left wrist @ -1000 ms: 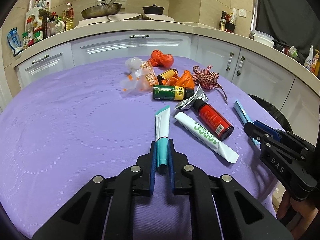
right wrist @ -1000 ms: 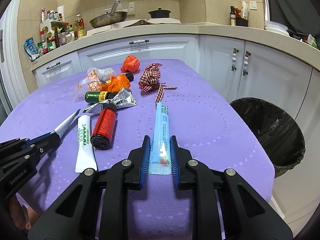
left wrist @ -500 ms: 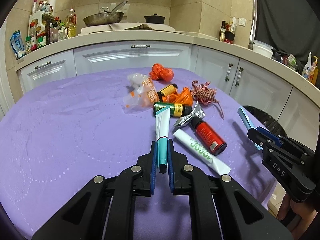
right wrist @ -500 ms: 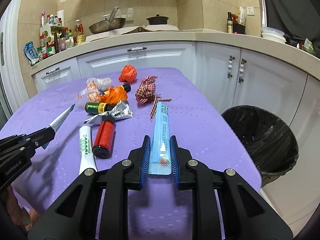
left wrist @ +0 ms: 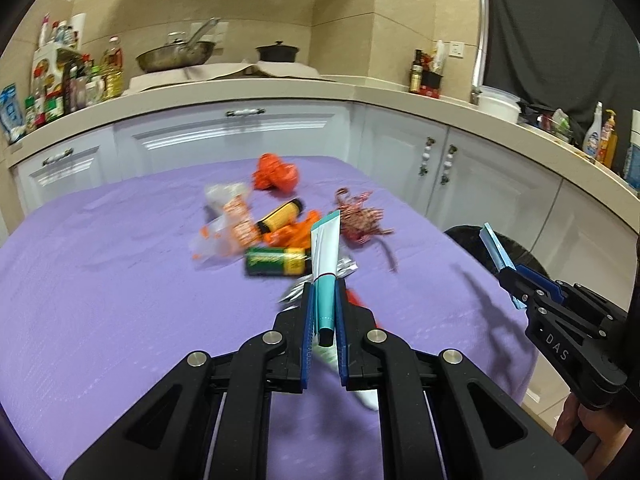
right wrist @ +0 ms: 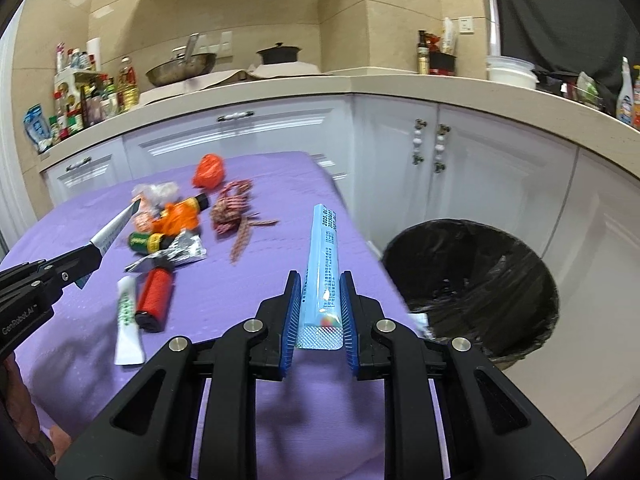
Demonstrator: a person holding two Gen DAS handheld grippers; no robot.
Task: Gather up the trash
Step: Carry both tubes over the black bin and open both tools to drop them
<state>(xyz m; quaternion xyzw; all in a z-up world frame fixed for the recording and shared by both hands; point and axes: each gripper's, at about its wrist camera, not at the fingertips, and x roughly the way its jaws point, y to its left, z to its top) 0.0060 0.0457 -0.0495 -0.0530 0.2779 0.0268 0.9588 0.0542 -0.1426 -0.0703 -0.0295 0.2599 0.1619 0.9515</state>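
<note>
My left gripper (left wrist: 323, 292) is shut on a teal-and-white tube (left wrist: 326, 256), lifted off the purple table (left wrist: 120, 280). The same tube (right wrist: 114, 228) shows at the left of the right wrist view. My right gripper (right wrist: 320, 280) is shut on a long light-blue packet (right wrist: 322, 264), held above the table's right edge; that packet (left wrist: 496, 254) also shows at the right of the left wrist view. On the cloth lie a red can (right wrist: 156, 296), a white-green tube (right wrist: 128, 320), a green bottle (left wrist: 276, 262), foil (right wrist: 184, 248), orange wrappers (left wrist: 276, 172) and a checked ribbon (right wrist: 232, 208).
A bin with a black liner (right wrist: 472, 284) stands on the floor right of the table, below white cabinets (right wrist: 460, 184). The counter (left wrist: 240, 88) behind carries a pan, a pot and bottles. A hand (left wrist: 580, 432) holds the right gripper's handle.
Both grippers have risen from the cloth with their items: the teal tube and the blue packet now hang in the air. The views have swung to the right, and the bin looms larger.
</note>
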